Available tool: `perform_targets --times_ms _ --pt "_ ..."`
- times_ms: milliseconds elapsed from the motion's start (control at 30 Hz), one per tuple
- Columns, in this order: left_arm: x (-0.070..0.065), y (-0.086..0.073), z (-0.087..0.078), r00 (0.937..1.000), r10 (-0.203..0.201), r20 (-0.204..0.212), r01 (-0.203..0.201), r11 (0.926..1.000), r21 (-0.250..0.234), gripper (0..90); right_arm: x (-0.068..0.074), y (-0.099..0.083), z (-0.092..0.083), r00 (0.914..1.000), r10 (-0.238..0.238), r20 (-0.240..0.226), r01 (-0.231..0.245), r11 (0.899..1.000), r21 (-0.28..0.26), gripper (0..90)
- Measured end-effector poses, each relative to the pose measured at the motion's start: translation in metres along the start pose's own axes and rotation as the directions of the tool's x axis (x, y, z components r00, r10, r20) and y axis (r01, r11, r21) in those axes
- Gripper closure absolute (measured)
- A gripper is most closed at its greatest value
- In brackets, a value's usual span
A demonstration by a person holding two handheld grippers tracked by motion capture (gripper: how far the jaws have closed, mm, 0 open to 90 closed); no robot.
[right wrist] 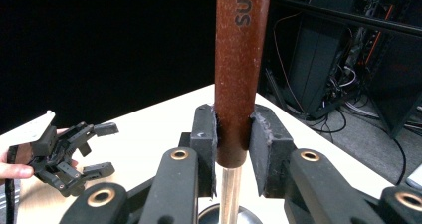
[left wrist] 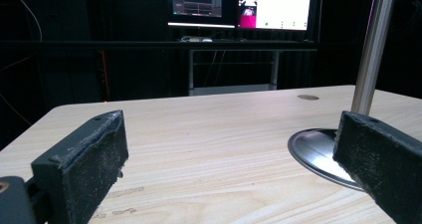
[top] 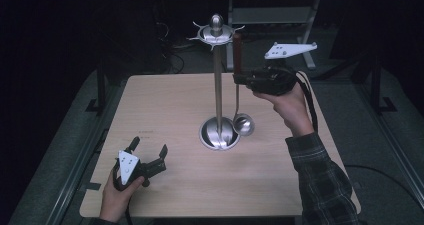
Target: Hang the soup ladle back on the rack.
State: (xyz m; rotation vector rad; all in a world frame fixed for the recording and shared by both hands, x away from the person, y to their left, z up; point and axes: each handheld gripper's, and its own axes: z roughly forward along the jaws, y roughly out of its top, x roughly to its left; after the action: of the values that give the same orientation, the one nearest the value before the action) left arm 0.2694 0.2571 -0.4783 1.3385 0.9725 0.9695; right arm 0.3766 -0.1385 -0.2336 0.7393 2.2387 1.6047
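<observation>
A steel utensil stand (top: 218, 85) rises from a round base (top: 219, 135) at the table's middle, with a ring of hooks (top: 216, 32) on top. A ladle hangs upright just right of the pole, its red-brown handle (top: 237, 55) reaching up beside the hook ring and its steel bowl (top: 243, 124) near the base. Whether the handle is on a hook I cannot tell. My right gripper (top: 241, 78) is shut on the handle's lower end, its pads pressing both sides of the handle (right wrist: 241, 59). My left gripper (top: 148, 148) rests open and empty at the front left.
From the left gripper view the stand's pole (left wrist: 370, 59) and base (left wrist: 313, 149) lie ahead to the right of the open left gripper (left wrist: 231, 129). Monitors (left wrist: 239, 5) and a metal frame stand beyond the table's far edge (left wrist: 189, 95). Bare tabletop (top: 165, 105) spreads left of the stand.
</observation>
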Motion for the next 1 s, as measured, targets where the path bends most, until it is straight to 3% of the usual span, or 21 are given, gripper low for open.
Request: perform_targets --times_ms 233,533,867,1000 --pt "0.0 0.0 0.0 1.0 0.008 0.0 -0.008 0.9999 0.006 0.3 0.0 -0.001 0.001 0.9999 -0.008 0.007 0.008 1.0 -0.001 71.5" --pt "0.0 0.0 0.0 1.0 0.01 0.001 -0.01 0.9999 0.005 0.3 -0.002 -0.008 -0.006 0.9998 0.008 0.017 -0.007 1.0 -0.011 60.6" --pt "0.0 0.0 0.0 0.9999 0.012 -0.006 -0.012 0.9999 0.007 0.3 -0.012 -0.045 -0.017 0.9976 0.042 0.055 -0.044 0.999 0.024 44.3" --pt "0.0 0.0 0.0 0.9999 0.004 -0.01 -0.004 1.0 0.004 0.3 -0.014 -0.057 -0.021 0.9961 0.058 0.067 -0.061 0.998 0.034 41.7"
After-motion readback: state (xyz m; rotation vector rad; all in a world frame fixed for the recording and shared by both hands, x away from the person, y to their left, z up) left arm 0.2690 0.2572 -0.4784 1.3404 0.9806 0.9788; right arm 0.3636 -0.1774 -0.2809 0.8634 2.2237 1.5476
